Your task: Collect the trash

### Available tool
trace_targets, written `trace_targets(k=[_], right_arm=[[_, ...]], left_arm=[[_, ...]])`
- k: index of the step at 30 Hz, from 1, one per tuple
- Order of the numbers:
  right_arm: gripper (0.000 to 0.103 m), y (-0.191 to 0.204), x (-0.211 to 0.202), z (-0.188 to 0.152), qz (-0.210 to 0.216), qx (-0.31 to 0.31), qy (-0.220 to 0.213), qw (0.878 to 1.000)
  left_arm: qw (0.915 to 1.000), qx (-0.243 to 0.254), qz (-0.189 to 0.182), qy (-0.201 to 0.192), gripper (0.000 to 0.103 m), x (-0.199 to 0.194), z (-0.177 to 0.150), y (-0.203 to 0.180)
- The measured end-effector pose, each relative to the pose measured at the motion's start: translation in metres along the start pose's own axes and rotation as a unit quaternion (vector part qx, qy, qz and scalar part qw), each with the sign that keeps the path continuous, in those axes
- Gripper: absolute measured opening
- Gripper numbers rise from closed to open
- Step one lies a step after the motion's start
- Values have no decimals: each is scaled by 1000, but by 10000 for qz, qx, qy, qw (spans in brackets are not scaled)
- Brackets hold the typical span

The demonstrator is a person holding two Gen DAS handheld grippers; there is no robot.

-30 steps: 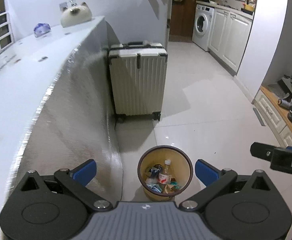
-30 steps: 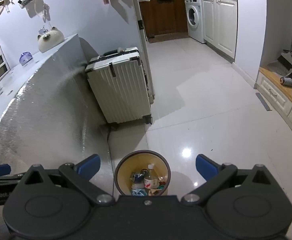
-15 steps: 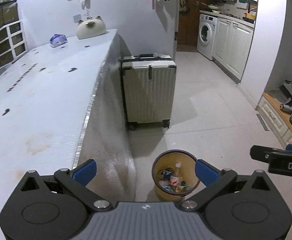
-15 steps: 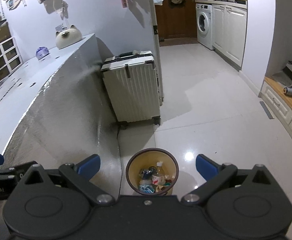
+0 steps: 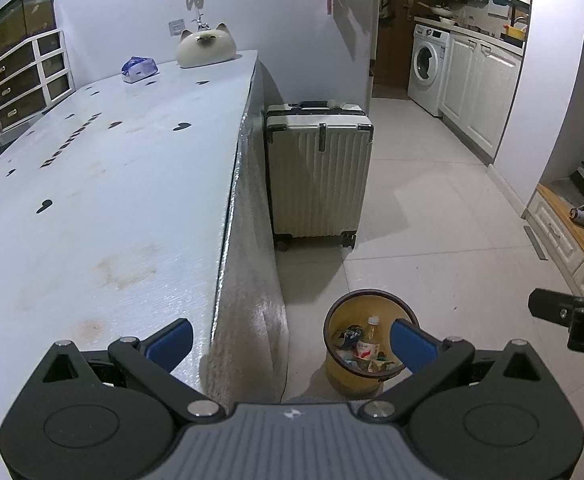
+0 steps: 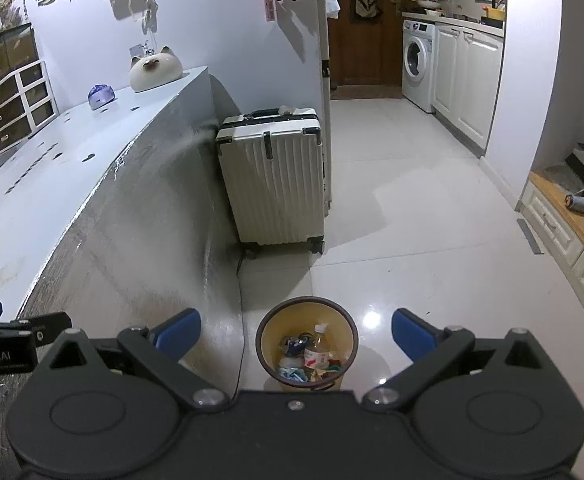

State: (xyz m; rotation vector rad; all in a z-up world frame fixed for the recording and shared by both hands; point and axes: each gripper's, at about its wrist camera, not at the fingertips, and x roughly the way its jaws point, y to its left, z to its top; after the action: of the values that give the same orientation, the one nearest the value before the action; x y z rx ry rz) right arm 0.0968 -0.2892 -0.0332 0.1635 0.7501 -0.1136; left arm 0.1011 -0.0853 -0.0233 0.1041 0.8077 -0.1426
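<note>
**Both grippers hang open above a part-filled bin**

A long white table (image 5: pixel 104 184) runs to the far wall, its silvery side dropping to pale floor tiles (image 6: pixel 408 216) that stretch open toward the kitchen. A white suitcase (image 6: pixel 274 182) stands just beside the table's side. Nearer, the trash bin (image 6: pixel 307 338) holds a plastic bottle (image 6: pixel 318 350) among wrappers. The left gripper (image 5: pixel 290 346) and right gripper (image 6: pixel 295 330) are both spread wide, holding nothing.
</note>
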Motion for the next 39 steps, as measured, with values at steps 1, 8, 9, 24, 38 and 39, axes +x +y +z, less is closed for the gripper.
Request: trace_targets(k=[1, 8, 9, 24, 38, 39], right_arm=[[103, 1, -2, 1, -28, -18, -22, 10000], [103, 6, -10, 0, -139, -82, -51, 9999], [103, 7, -11, 0, -162, -83, -37, 9998], [103, 13, -12, -5, -313, -162, 133, 9993], [103, 18, -5, -1, -352, -226, 194, 9989], [103, 19, -5, -1, -355, -233, 194, 9989]], left_arm=[[10000, 1, -1, 2, 103, -1, 0, 1], [10000, -46, -22, 18, 103, -5, -4, 8], [10000, -46, -33, 24, 103, -5, -5, 8], [9998, -134, -40, 106, 103, -3, -7, 15], [9998, -141, -47, 124, 103, -2, -7, 18], [9998, -142, -47, 124, 103, -2, -7, 18]])
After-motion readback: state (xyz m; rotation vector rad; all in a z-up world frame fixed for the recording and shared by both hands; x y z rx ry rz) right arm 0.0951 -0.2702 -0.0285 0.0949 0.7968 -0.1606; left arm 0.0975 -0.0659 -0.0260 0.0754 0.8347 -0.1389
